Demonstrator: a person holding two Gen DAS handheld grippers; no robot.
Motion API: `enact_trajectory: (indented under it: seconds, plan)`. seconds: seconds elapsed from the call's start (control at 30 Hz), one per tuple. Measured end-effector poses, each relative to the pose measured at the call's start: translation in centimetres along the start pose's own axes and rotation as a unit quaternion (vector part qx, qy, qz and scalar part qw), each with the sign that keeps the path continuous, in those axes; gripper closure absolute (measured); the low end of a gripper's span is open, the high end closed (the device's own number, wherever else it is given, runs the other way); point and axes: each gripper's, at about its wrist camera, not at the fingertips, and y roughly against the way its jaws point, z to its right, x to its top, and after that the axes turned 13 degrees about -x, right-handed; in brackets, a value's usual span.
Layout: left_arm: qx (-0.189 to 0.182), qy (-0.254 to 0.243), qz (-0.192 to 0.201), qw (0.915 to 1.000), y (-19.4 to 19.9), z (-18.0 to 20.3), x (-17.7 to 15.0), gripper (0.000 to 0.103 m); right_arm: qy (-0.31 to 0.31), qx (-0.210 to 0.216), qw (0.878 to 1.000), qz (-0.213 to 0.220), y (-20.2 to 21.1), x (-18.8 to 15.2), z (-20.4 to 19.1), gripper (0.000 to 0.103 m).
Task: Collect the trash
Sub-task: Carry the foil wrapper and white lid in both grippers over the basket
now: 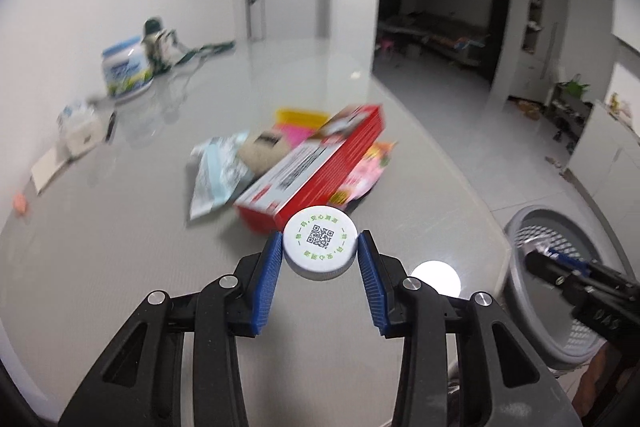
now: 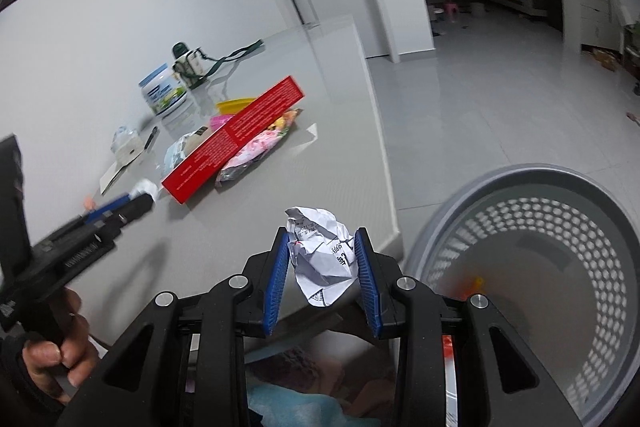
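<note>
My left gripper (image 1: pixel 319 242) is shut on a white bottle cap (image 1: pixel 320 242) printed with a QR code and green lettering, held above the grey table (image 1: pixel 120 267). My right gripper (image 2: pixel 321 245) is shut on a crumpled ball of white paper (image 2: pixel 323 255), near the table's edge and left of a grey perforated waste basket (image 2: pixel 532 267). Something small and orange lies at the basket's bottom. Further back on the table lies a heap of trash: a long red carton (image 1: pixel 320 163) resting on several wrappers. In the right wrist view the left gripper (image 2: pixel 140 201) shows at the left, gripped by a hand.
A white tub with a blue lid (image 1: pixel 126 69), a small bottle with a green strap (image 1: pixel 158 41), a tissue pack (image 1: pixel 78 127) and a card (image 1: pixel 48 167) line the table's wall side. The basket (image 1: pixel 560 287) stands on the tiled floor past the table's right edge.
</note>
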Motion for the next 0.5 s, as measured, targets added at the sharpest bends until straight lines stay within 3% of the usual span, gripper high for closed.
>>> enact_trajectory:
  seconds: [0.17, 0.3, 0.4, 0.5]
  plan:
    - [-0.058, -0.029, 0.014, 0.9978, 0.3, 1.5, 1.3, 0.065, -0.023, -0.028, 0.999, 0.011, 1.3, -0.1, 1.1, 0.071]
    - [-0.1, -0.041, 0.0, 0.9942, -0.3, 2.3, 1.5, 0.065, -0.048, -0.055, 0.997, 0.01, 1.3, -0.2, 1.8, 0.071]
    - [-0.122, -0.051, -0.007, 0.9913, -0.3, 2.8, 1.9, 0.065, -0.074, -0.062, 0.995, 0.026, 2.3, -0.6, 2.3, 0.071]
    - [-0.133, -0.091, 0.002, 0.9869, 0.3, 4.4, 2.2, 0.065, -0.099, -0.076, 0.991, 0.045, 3.6, -1.5, 3.0, 0.071]
